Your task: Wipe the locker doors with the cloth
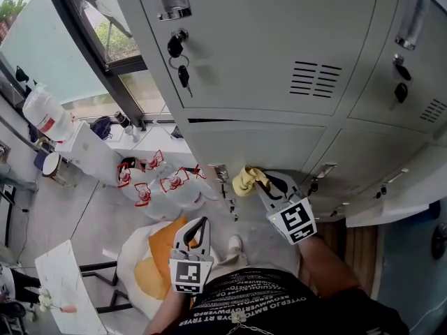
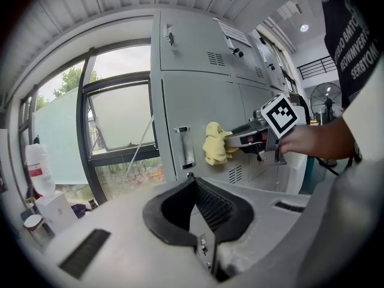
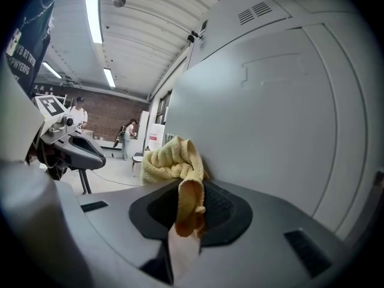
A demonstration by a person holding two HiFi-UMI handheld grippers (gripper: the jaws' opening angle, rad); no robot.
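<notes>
A crumpled yellow cloth is pinched in my right gripper and pressed against a lower grey locker door, just right of its handle. The right gripper view shows the cloth bunched at the jaw tips against the door. My left gripper hangs lower and nearer me, shut and empty, away from the lockers. In its own view the left gripper points toward the cloth and the right gripper.
Upper locker doors carry keys and vents. A window stands left of the lockers. Bottled water packs and a white box lie on the floor at left, with an orange-and-white bag below.
</notes>
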